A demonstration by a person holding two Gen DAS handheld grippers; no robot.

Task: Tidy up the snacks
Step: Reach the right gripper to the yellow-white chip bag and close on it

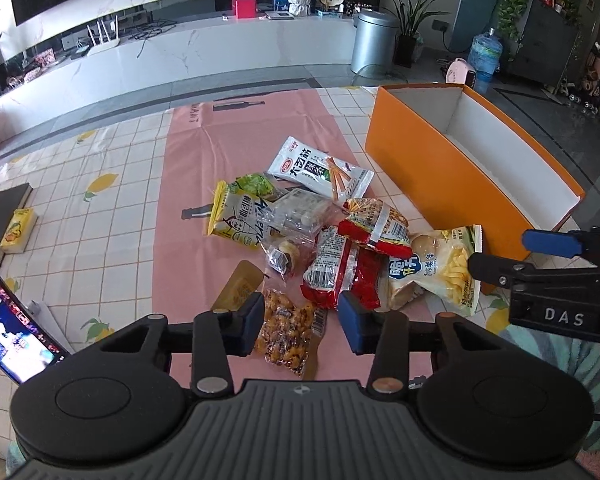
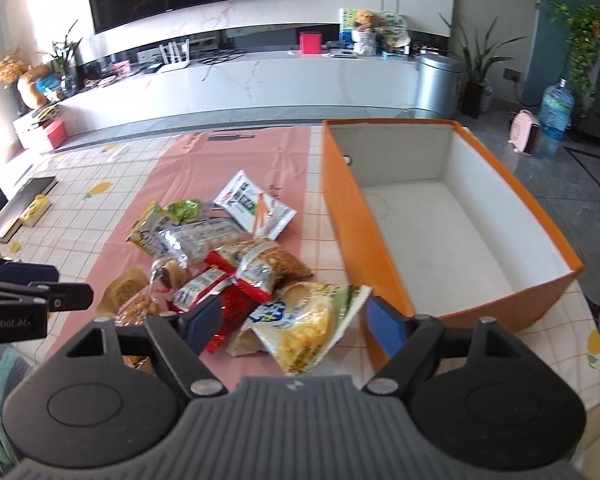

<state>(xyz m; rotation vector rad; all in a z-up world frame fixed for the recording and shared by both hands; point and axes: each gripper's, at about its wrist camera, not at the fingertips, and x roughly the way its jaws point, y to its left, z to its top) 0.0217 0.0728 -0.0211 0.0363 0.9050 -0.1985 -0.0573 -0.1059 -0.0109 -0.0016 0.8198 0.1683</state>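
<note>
Both grippers are hovering over the snack pile on the pink cloth (image 1: pixel 236 128). The left gripper (image 1: pixel 302 322) is standing with its jaws apart, straddling a clear peanut packet (image 1: pixel 288 330) at six o'clock of the pile, pads not pressing on it. The right gripper (image 2: pixel 296 318) is likewise spread, bracketing a yellow-and-white chip bag (image 2: pixel 304 328) at the pile's five o'clock; its pads are not squeezing it as far as I can tell. White letters "DAS" are showing on the right gripper's body in the left wrist view. Red-wrapped packets (image 1: pixel 340 276) are lying in the middle, a white stick-snack bag with Chinese characters (image 1: pixel 316 170) at twelve o'clock, a yellow bag (image 1: pixel 236 220) at nine. The orange box (image 2: pixel 340 216), white inside, is sitting at three o'clock, just beside the chip bag. A tablet (image 1: pixel 12 320) is glowing far left.
</note>
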